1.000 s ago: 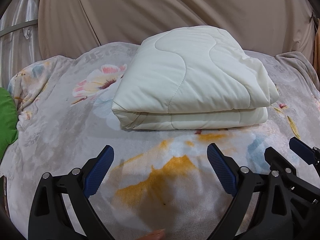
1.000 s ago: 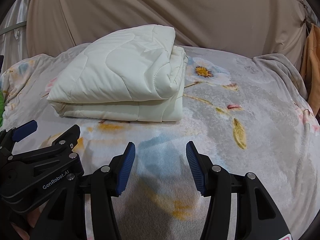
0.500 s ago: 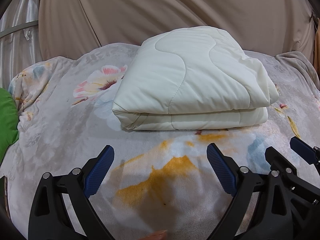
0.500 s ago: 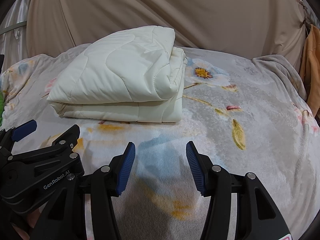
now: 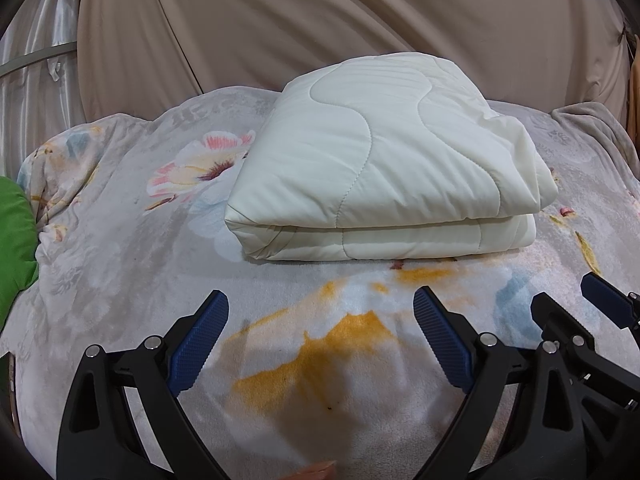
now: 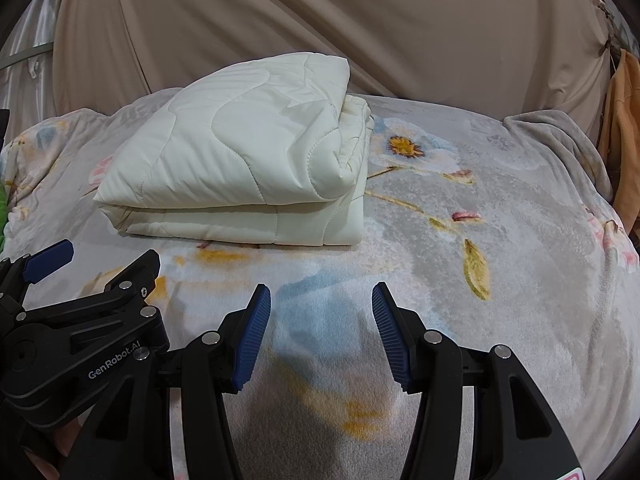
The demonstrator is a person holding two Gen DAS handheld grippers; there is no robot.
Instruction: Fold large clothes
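**Folded Quilt at Rest on Flowered Bed**

Seen folded into a thick cream quilt [image 5: 384, 168], stacked in layers near the middle of the floral blanket [image 5: 132, 264] covering the bed, in front of a beige curtain [image 5: 320, 20]. Held low over the blanket, just short of the quilt and apart from it: left tool [image 5: 320, 340] spread wide, right tool [image 6: 321, 336] likewise parted, neither pinching anything. Glimpsed at the left edge, a green cushion [image 5: 14, 240].
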